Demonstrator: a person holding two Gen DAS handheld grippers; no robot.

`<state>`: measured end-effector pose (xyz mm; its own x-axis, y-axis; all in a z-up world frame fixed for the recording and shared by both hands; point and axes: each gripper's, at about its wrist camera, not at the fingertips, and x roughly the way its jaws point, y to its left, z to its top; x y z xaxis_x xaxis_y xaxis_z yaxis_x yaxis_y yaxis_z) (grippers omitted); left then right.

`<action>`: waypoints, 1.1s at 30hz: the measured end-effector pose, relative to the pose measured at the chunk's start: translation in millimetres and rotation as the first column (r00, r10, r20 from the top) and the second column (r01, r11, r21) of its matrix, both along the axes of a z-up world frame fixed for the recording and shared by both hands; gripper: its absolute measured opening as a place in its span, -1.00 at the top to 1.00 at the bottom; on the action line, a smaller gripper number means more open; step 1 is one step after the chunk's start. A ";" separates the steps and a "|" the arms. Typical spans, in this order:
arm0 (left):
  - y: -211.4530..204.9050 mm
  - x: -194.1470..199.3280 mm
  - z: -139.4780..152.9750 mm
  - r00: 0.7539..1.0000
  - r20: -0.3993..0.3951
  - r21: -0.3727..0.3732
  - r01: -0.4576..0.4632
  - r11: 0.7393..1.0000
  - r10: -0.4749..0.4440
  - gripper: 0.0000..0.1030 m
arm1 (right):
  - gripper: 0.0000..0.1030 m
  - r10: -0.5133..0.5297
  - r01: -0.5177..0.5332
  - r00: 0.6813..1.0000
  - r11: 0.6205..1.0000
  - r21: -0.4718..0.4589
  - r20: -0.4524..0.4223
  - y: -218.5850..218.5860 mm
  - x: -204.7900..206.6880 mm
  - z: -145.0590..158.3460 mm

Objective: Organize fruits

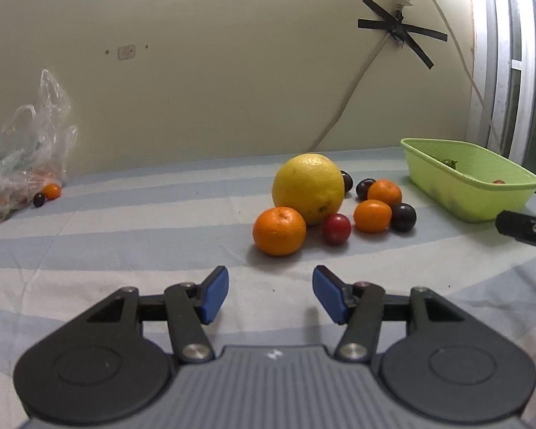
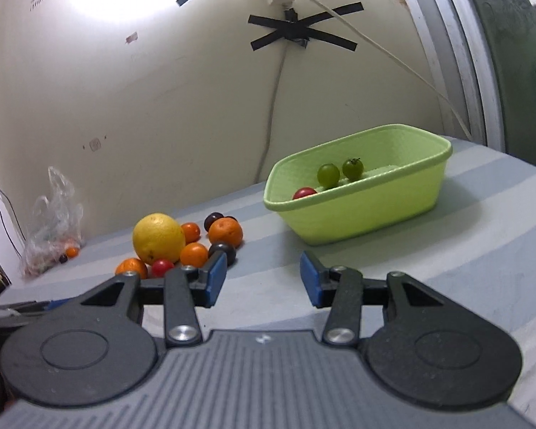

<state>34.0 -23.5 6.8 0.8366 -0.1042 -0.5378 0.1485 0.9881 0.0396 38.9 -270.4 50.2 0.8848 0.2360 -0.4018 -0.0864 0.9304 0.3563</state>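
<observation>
Fruit pile: I am looking at a cluster lying on the striped cloth (image 1: 125, 250), left of the green tub, with a big yellow citrus (image 1: 308, 187) in its middle.
Oranges: one mandarin (image 1: 279, 230) is sitting nearest my left claw and touching the yellow citrus; two smaller ones (image 1: 372, 216) are lying to its right, close together.
Small fruits: a red plum (image 1: 336, 228) is resting between the front mandarin and the smaller oranges; dark plums (image 1: 403, 217) are sitting at the right side and back of the pile.
Green tub: the green tub (image 2: 357, 211) is standing right of the pile, near the wall; I am seeing two green round fruits (image 2: 328, 174) and one red fruit (image 2: 304, 193) lying inside it.
Left gripper: the left gripper (image 1: 270, 291) is hovering low over the cloth just short of the front mandarin, its blue pads spread apart with nothing between them.
Right gripper: the right gripper (image 2: 263, 279) is pointing at the bare cloth between pile and tub, jaws standing apart and gripping nothing.
Plastic bag: a clear bag (image 1: 28, 153) is slumping by the wall far left, with a small orange and a dark fruit lying just beside it.
Wall: a white cable is hanging down from crossed black tape (image 2: 303, 28).
</observation>
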 end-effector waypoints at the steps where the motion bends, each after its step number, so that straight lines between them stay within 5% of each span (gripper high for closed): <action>1: -1.3 -0.9 -0.1 1.000 0.006 0.007 0.003 1.000 -0.003 -0.06 | 0.05 0.004 -0.004 1.000 1.000 0.002 0.006 0.4 -0.8 0.2; 8: -8.9 -7.2 -0.4 0.998 0.053 0.053 0.018 0.998 -0.021 -0.14 | 0.02 0.006 -0.007 1.000 1.000 0.013 0.019 1.9 -4.1 0.8; 33: 0.0 -4.1 -1.1 0.998 0.060 0.028 0.029 0.999 -0.030 -0.21 | -0.02 0.001 -0.002 0.999 0.999 0.035 0.033 1.1 -5.8 -0.2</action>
